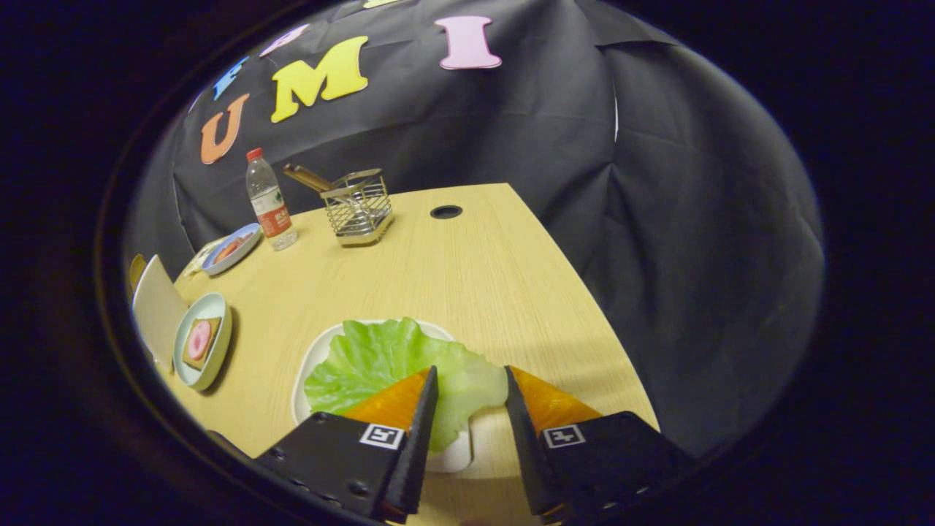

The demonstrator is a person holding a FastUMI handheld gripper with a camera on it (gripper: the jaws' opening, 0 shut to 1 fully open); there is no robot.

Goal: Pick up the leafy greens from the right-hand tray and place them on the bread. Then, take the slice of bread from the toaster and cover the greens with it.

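A green lettuce leaf [380, 361] lies on a white tray [315, 358] on the wooden table. My gripper [471, 376] stands open right over the tray, and the pale stalk end of the leaf [471, 383] sits between the two fingertips, with a gap on each side. Far to the left, a slice of bread with a pink ham round [200, 341] rests on a pale round plate [219, 307]. A cream-coloured toaster [155, 307] stands just beyond that plate, partly cut off.
At the back left stand a water bottle [269, 199], a wire cutlery holder [358, 207] and a blue plate [232, 248]. A round cable hole [445, 212] marks the table's far side. The table's right edge [584, 292] runs close to the tray.
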